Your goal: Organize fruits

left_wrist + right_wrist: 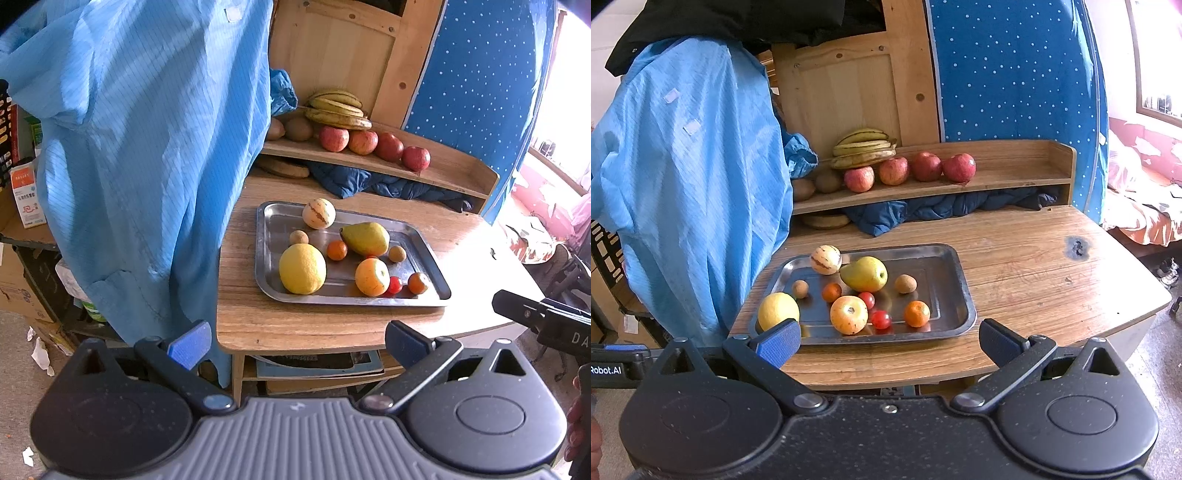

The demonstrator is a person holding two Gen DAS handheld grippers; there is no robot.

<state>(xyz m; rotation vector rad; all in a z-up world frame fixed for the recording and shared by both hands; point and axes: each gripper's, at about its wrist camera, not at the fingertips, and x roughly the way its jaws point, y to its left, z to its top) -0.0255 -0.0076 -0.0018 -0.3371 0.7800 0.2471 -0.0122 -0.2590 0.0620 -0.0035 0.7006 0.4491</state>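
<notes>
A steel tray (424, 243) (945, 258) sits on the wooden table and holds a big yellow lemon (302, 268) (777, 310), a pear (365, 238) (865, 274), an orange-yellow fruit (372, 277) (849, 314), a striped melon (318, 213) (826, 259), small tangerines, cherry tomatoes and small brown fruits. My left gripper (297, 341) is open and empty, short of the table's front edge. My right gripper (888, 341) is open and empty, just before the tray's near rim.
A wooden shelf (443, 173) (1015, 173) behind the tray carries bananas (338, 109) (864, 147), red apples (369, 144) (912, 168) and kiwis. A blue coat (147, 147) (690, 184) hangs at the left. Dark blue cloth lies under the shelf.
</notes>
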